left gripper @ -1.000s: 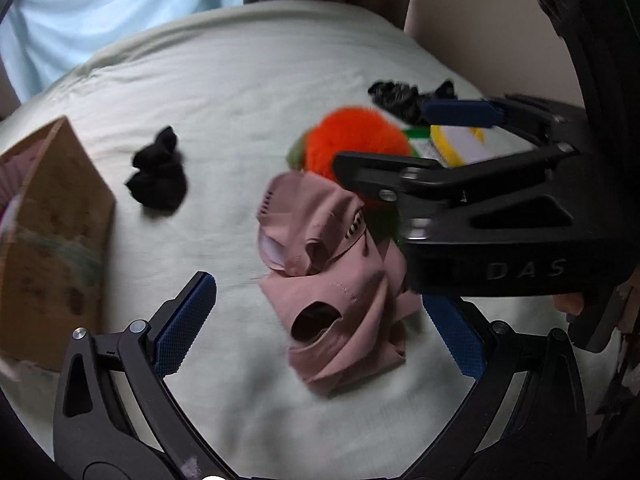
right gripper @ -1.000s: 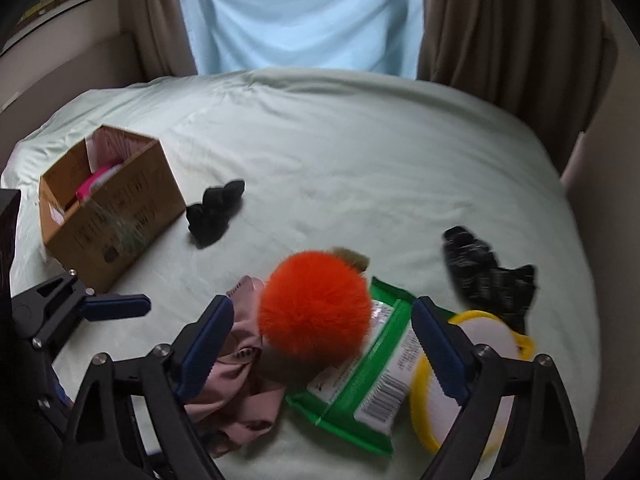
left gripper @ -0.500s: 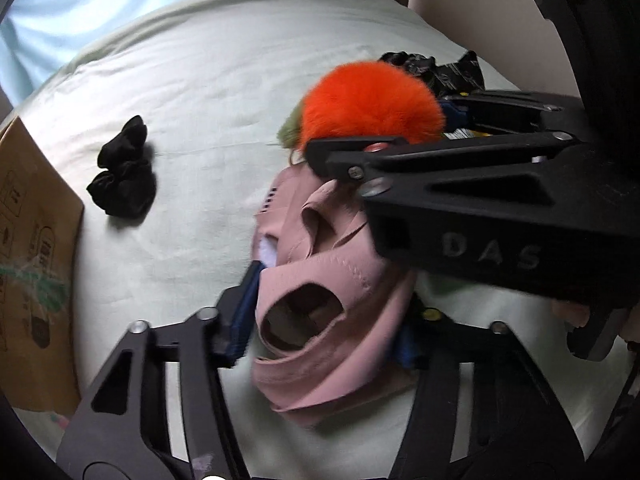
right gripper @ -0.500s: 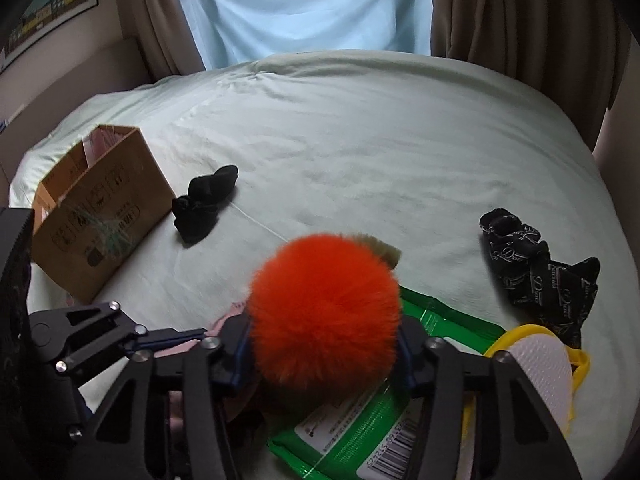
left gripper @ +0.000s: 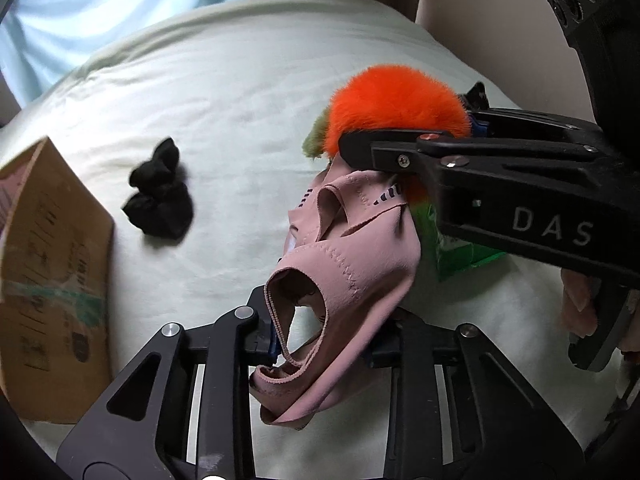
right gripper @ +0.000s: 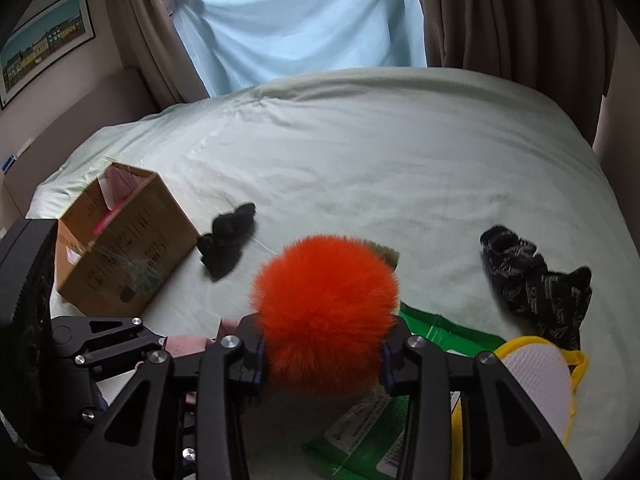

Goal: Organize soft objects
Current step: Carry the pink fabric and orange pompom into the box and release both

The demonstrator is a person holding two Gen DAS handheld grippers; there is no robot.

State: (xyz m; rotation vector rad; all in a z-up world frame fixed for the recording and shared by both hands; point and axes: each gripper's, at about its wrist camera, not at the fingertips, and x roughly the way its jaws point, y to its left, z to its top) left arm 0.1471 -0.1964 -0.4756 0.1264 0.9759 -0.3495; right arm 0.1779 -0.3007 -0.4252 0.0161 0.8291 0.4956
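Item: both grippers loaded, pickup step.
Left gripper (left gripper: 320,340) clamps pink garment (left gripper: 352,248); right gripper (right gripper: 320,360) clamps orange pompom (right gripper: 324,312). Next, likely carry to cardboard box (right gripper: 120,256), frame left.

Bare bed (right gripper: 400,160) beyond black sock (right gripper: 228,236); box (right gripper: 120,248) left.

One orange pompom (right gripper: 326,316), one pink garment (left gripper: 352,276), two black bundles (right gripper: 228,240) (right gripper: 536,280) (one patterned), one cardboard box (right gripper: 120,260), one green packet (right gripper: 368,440).

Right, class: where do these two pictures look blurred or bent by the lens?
Left wrist view: cardboard box smeared at the edge, bed bulging round. Right wrist view: curtains bowed, black patterned cloth slightly soft, orange pom-pom sharp.
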